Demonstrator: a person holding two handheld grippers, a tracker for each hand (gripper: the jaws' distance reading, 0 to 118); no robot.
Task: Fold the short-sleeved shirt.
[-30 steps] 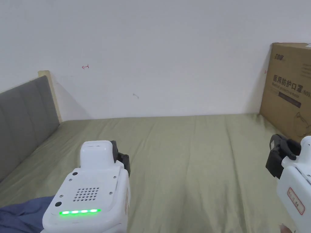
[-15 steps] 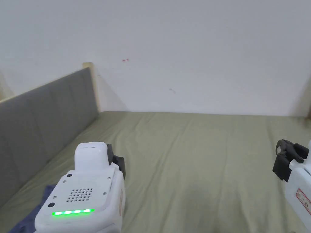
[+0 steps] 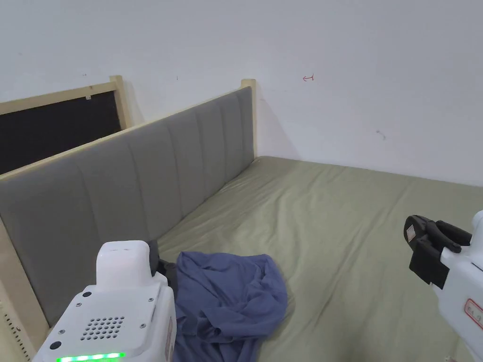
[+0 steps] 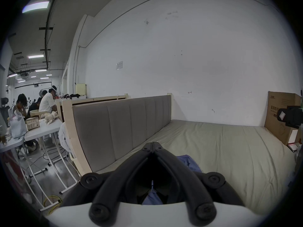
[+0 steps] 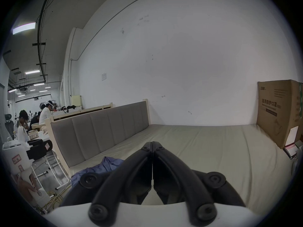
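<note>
A blue short-sleeved shirt [image 3: 229, 294] lies crumpled on the olive-green bed sheet [image 3: 339, 226], close to the headboard. My left gripper [image 3: 164, 272] hovers just left of the shirt, its white body covering most of the jaws. In the left gripper view the left gripper [image 4: 152, 144] has its jaws pressed together with nothing between them, and the shirt [image 4: 188, 161] lies beyond them. My right gripper [image 3: 417, 240] hangs over bare sheet well to the right. In its own view the right gripper [image 5: 152, 144] is shut and empty, with the shirt [image 5: 106, 164] to the lower left.
A grey padded headboard [image 3: 141, 179] in a pale wood frame runs along the bed's left side. A white wall stands behind. A tall cardboard box [image 5: 277, 111] stands at the bed's right end. Beyond the headboard, people [image 4: 46, 99] sit at white tables, with cables on the floor.
The head camera has swung left: the headboard and the crumpled blue shirt have come into the picture and the cardboard box has left it. Both grippers keep roughly the same places in the frame.
</note>
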